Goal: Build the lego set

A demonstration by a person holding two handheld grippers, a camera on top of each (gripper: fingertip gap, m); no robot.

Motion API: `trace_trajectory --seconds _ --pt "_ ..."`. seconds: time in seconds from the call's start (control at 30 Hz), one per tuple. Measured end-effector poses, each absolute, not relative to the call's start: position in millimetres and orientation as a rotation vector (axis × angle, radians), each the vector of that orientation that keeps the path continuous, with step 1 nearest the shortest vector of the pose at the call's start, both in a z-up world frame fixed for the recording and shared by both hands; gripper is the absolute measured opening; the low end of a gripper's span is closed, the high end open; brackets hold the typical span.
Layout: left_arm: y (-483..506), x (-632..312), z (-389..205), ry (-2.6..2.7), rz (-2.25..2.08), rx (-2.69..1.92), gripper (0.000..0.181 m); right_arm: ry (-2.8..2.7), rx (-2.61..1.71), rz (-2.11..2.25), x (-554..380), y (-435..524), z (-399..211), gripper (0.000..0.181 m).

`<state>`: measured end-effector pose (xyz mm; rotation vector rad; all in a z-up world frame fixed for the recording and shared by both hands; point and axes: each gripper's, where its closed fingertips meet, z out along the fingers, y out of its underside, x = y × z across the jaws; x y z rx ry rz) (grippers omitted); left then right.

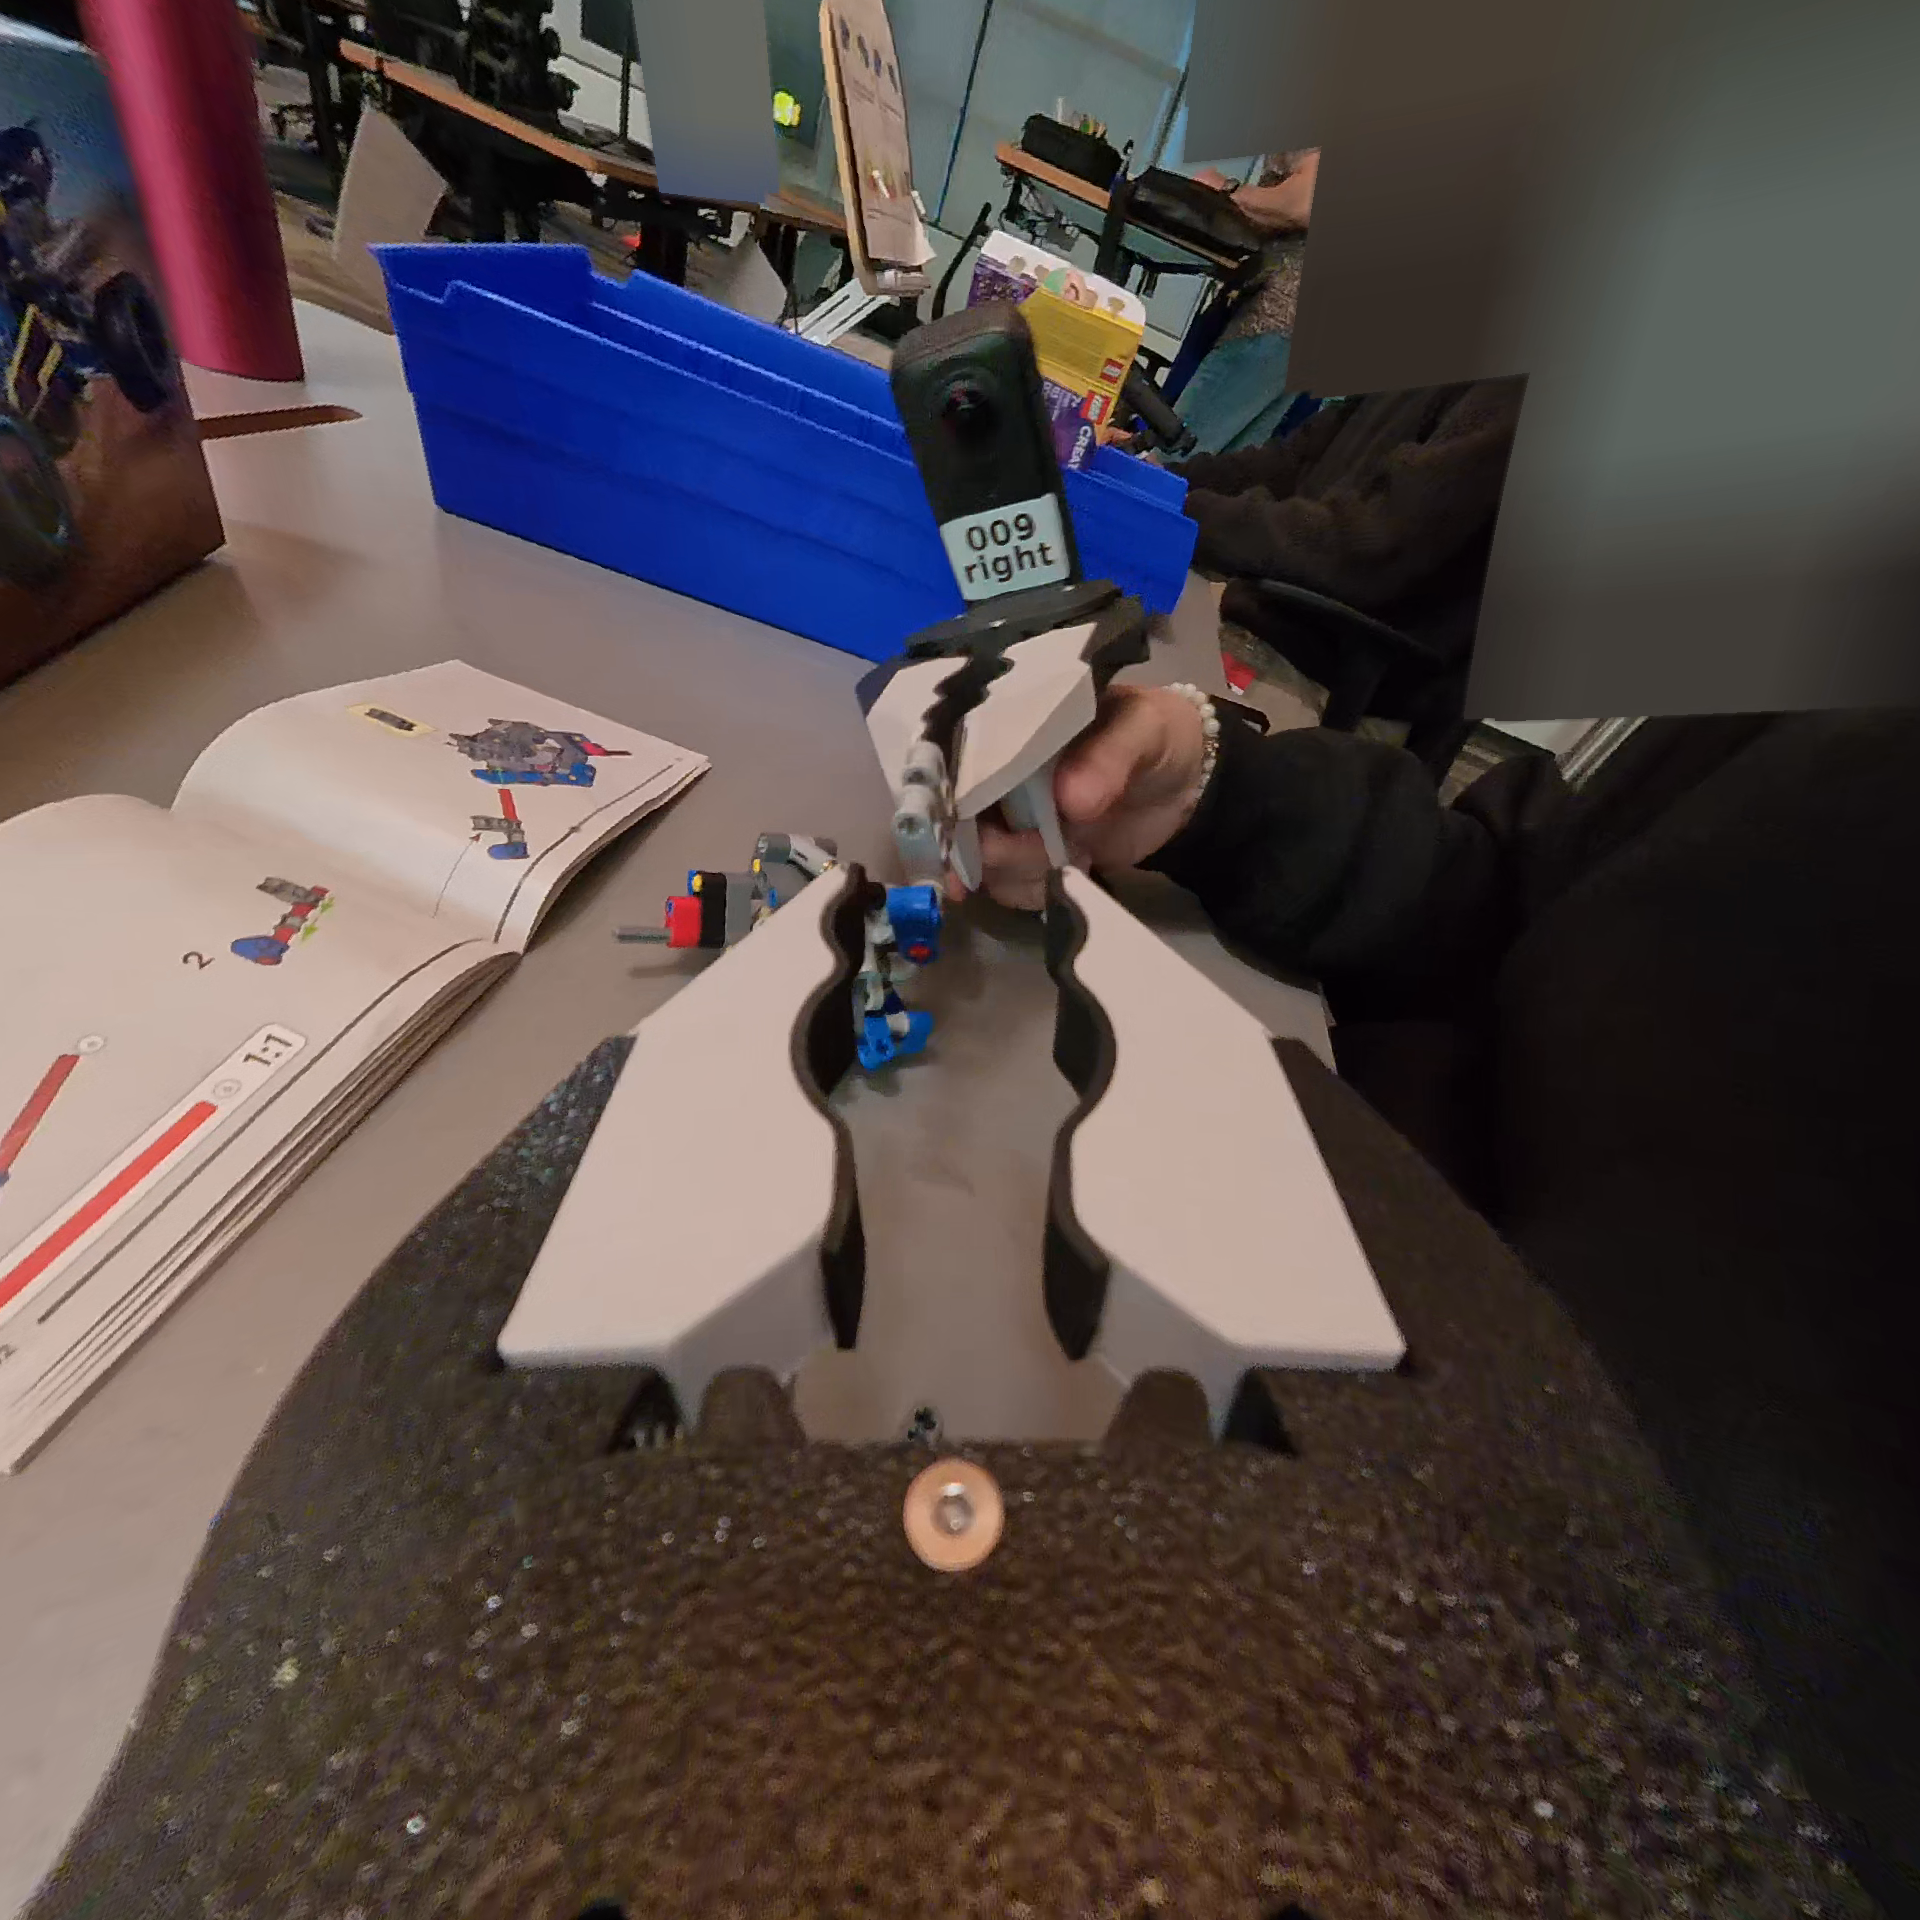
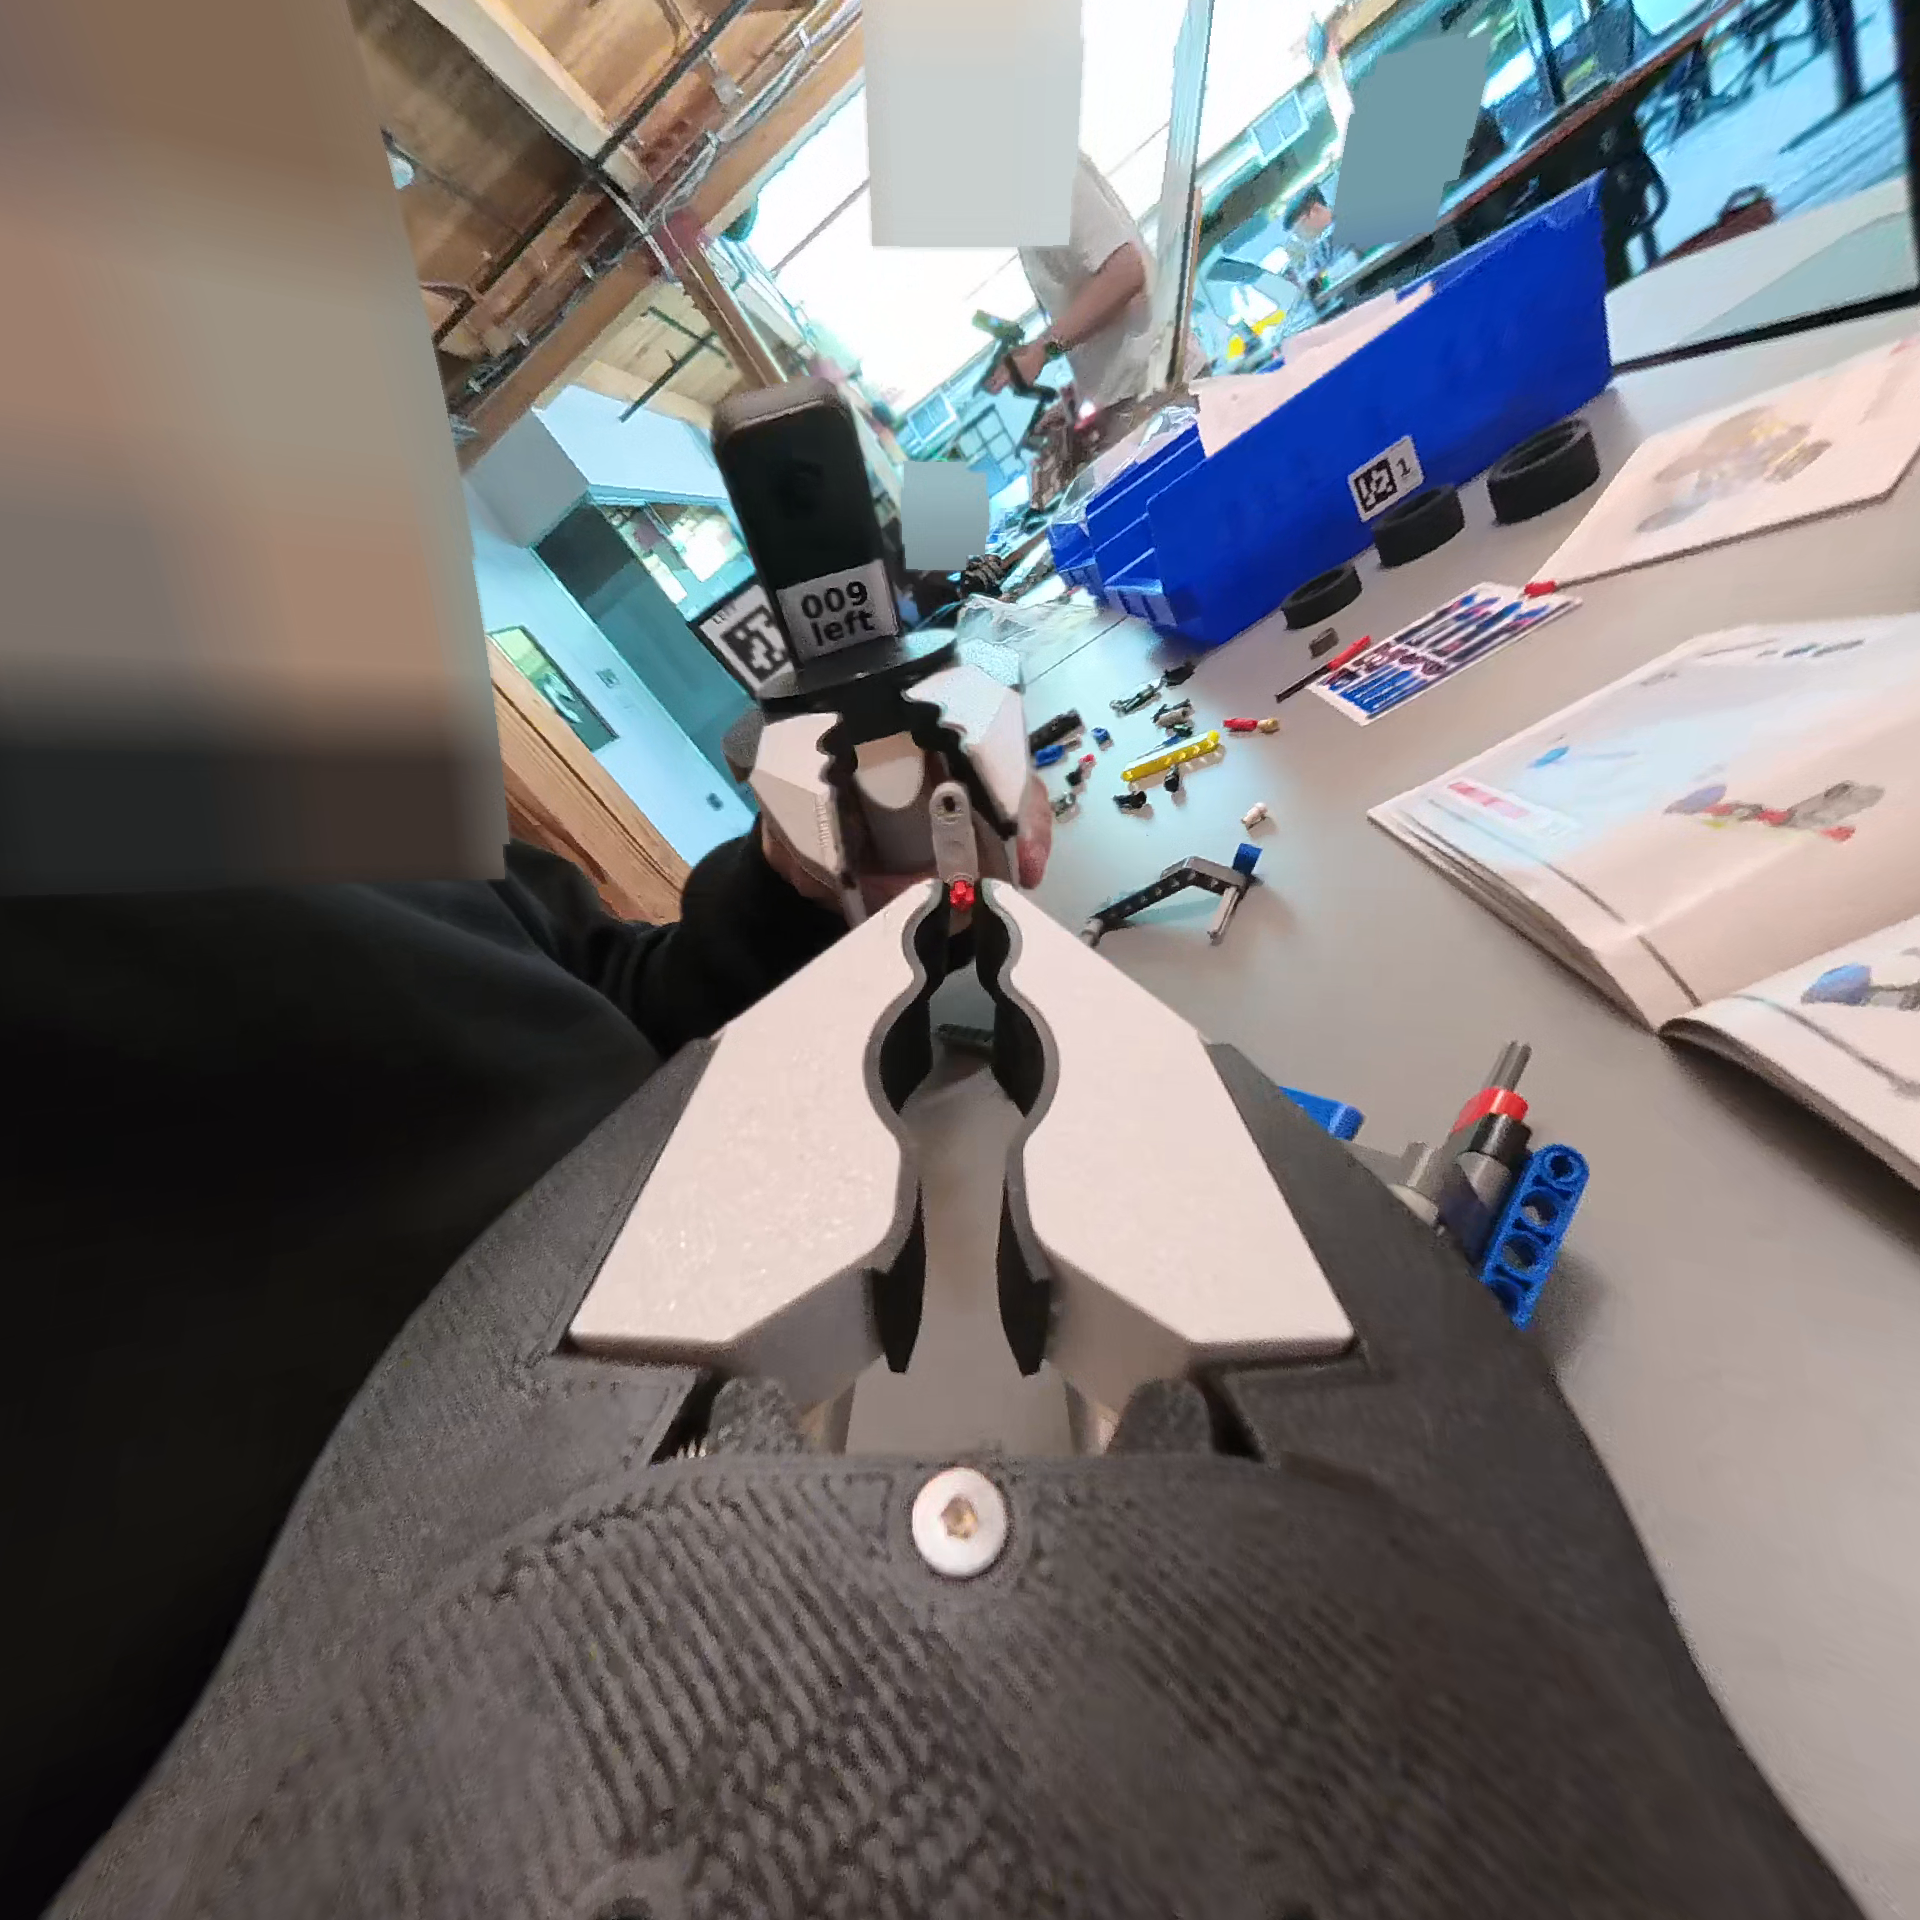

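Note:
My right gripper point(image 2: 961, 899) is shut on a small lego sub-assembly: a grey beam point(image 2: 950, 826) with a red pin point(image 2: 962, 891) at my fingertips. In the left wrist view the right gripper point(image 1: 951, 821) holds that grey beam point(image 1: 920, 800), with blue parts point(image 1: 912, 914) hanging below it. My left gripper point(image 1: 956, 894) is open. Its jaws stand apart around the blue parts, which lie close to its left finger. The left gripper point(image 2: 904, 790) faces me in the right wrist view. A second small build point(image 1: 727, 904) of red, black and grey parts lies on the table.
An open instruction booklet point(image 1: 312, 935) lies left of the work spot. A blue bin point(image 1: 675, 447) stands behind, and a set box point(image 1: 73, 395) at far left. The right wrist view shows loose parts point(image 2: 1164, 758), a grey frame point(image 2: 1174, 894), tyres point(image 2: 1418, 520) and a sticker sheet point(image 2: 1444, 649). Left and right tips are no more than a few centimetres apart.

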<state>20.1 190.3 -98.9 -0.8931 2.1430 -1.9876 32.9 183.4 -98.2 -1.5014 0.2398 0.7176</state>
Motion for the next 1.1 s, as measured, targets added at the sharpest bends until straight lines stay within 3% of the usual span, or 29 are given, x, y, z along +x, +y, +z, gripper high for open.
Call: trace_trajectory --seconds 0.5,0.67,0.77,1.1 --pt "180 22 -104 2.135 -1.883 -0.839 0.004 0.234 -1.471 0.819 25 182 -96 0.003" --pt "179 21 -102 2.135 -1.792 -0.748 0.004 0.211 -1.479 0.803 24 181 -96 0.003" --pt "181 20 -93 2.086 -1.782 -0.705 0.015 0.228 -1.436 0.832 26 179 -92 0.003" --pt "189 18 -96 2.133 -1.729 -0.72 0.011 0.234 -1.357 0.856 31 173 -83 0.002"
